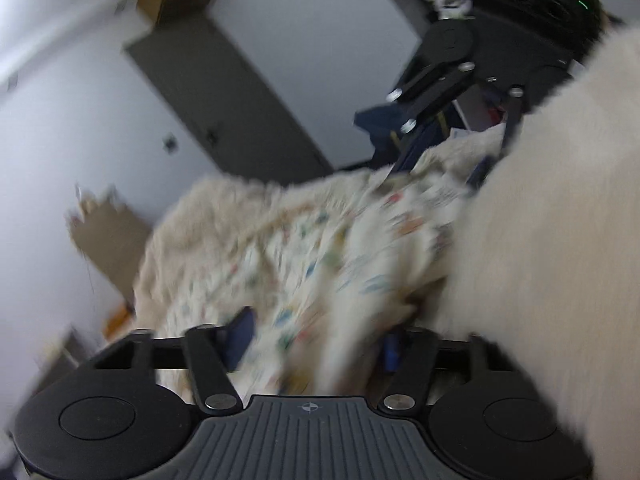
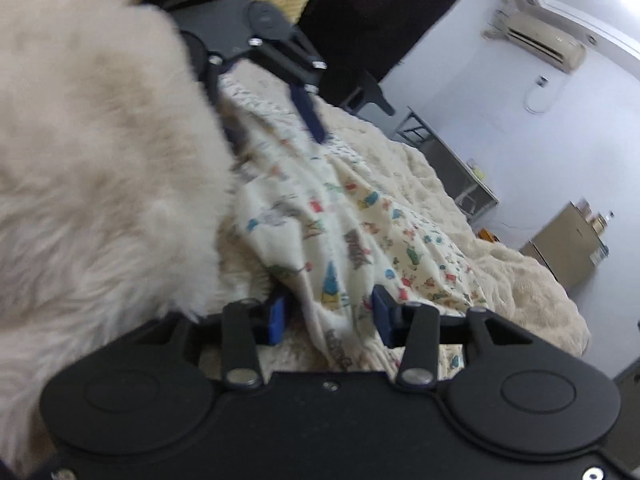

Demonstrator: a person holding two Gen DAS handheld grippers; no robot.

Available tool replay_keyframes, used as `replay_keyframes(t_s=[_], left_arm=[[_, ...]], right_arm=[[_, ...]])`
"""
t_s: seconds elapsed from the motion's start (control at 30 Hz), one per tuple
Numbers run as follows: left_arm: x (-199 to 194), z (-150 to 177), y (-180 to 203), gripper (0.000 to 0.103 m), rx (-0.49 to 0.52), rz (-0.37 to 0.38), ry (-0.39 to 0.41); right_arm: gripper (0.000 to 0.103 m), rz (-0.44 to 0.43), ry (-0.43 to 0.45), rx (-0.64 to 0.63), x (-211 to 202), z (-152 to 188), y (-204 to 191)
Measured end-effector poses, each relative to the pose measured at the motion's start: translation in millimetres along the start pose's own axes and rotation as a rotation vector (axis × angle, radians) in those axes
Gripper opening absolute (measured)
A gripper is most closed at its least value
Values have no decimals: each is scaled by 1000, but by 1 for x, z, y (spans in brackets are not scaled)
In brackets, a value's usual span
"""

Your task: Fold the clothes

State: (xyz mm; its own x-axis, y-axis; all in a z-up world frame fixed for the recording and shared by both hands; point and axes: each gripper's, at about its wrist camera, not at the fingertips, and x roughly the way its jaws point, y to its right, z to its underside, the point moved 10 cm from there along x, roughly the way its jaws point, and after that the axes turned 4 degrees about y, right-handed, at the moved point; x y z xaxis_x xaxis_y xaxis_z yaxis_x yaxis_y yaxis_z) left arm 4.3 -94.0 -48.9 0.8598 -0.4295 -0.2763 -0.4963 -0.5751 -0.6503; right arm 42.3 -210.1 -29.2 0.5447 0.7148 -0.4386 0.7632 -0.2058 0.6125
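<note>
Found a cream cotton garment printed with small coloured figures (image 2: 360, 240) lying rumpled on a cream fleecy bed cover (image 2: 500, 280), in the middle of the scene, with a raised fold running from near to far. Saw the black right gripper with blue pads (image 2: 328, 312) set at the near end of that fold, pads partway apart, with the printed fabric bunched between them; could not tell whether the pads pressed on it. Saw the black left gripper (image 1: 316, 336) at the other end of the garment, jaws likewise partway apart around a bunch of the same cloth (image 1: 304, 248); could not tell there, through heavy blur, whether it pinched. Caught each gripper also in the other's view, far across the cloth, pointed down at it. Noted a fluffy white sleeve (image 2: 92, 160) filling the left of the right wrist view and the right of the left one. Made out a white wall-mounted air conditioner (image 2: 540, 38) far right.
</note>
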Motion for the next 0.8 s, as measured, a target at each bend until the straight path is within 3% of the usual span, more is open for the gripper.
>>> replay_keyframes(t_s=[0.03,0.07,0.13,0.23,0.3,0.33,0.4,0.43,0.47,0.6,0.7,0.8], left_arm=[[3,-5,3,19,21,-5,13],[7,-12,0,13,14,-12,26],[10,-24,-8,12,-34,-4,59],[8,-33,-23,12,-144,40,98],[5,-36,-29,12,-181,62,108],[5,-37,-27,12,-178,68,109],[5,-39,-24,12,-173,79,110],[5,-40,-23,12,-170,85,111],[4,-40,-18,13,-149,87,105],[3,-30,0,38,-82,98,38],[3,-11,2,46,-93,106,-48],[-2,7,-10,53,-86,93,-114]], right_arm=[[46,3,1,-3,1,-1,-1],[50,8,3,-7,2,-2,-1],[56,31,10,-9,4,-4,2],[56,55,18,1,4,-3,10],[44,71,25,15,2,-3,15],[30,84,27,17,1,-3,19],[18,102,20,10,-2,-2,24],[5,100,19,10,-5,-1,27],[5,96,16,10,-9,0,29],[4,20,-28,15,-33,4,31],[9,-24,-79,-17,-31,10,19],[30,-17,-91,-51,-25,15,14]])
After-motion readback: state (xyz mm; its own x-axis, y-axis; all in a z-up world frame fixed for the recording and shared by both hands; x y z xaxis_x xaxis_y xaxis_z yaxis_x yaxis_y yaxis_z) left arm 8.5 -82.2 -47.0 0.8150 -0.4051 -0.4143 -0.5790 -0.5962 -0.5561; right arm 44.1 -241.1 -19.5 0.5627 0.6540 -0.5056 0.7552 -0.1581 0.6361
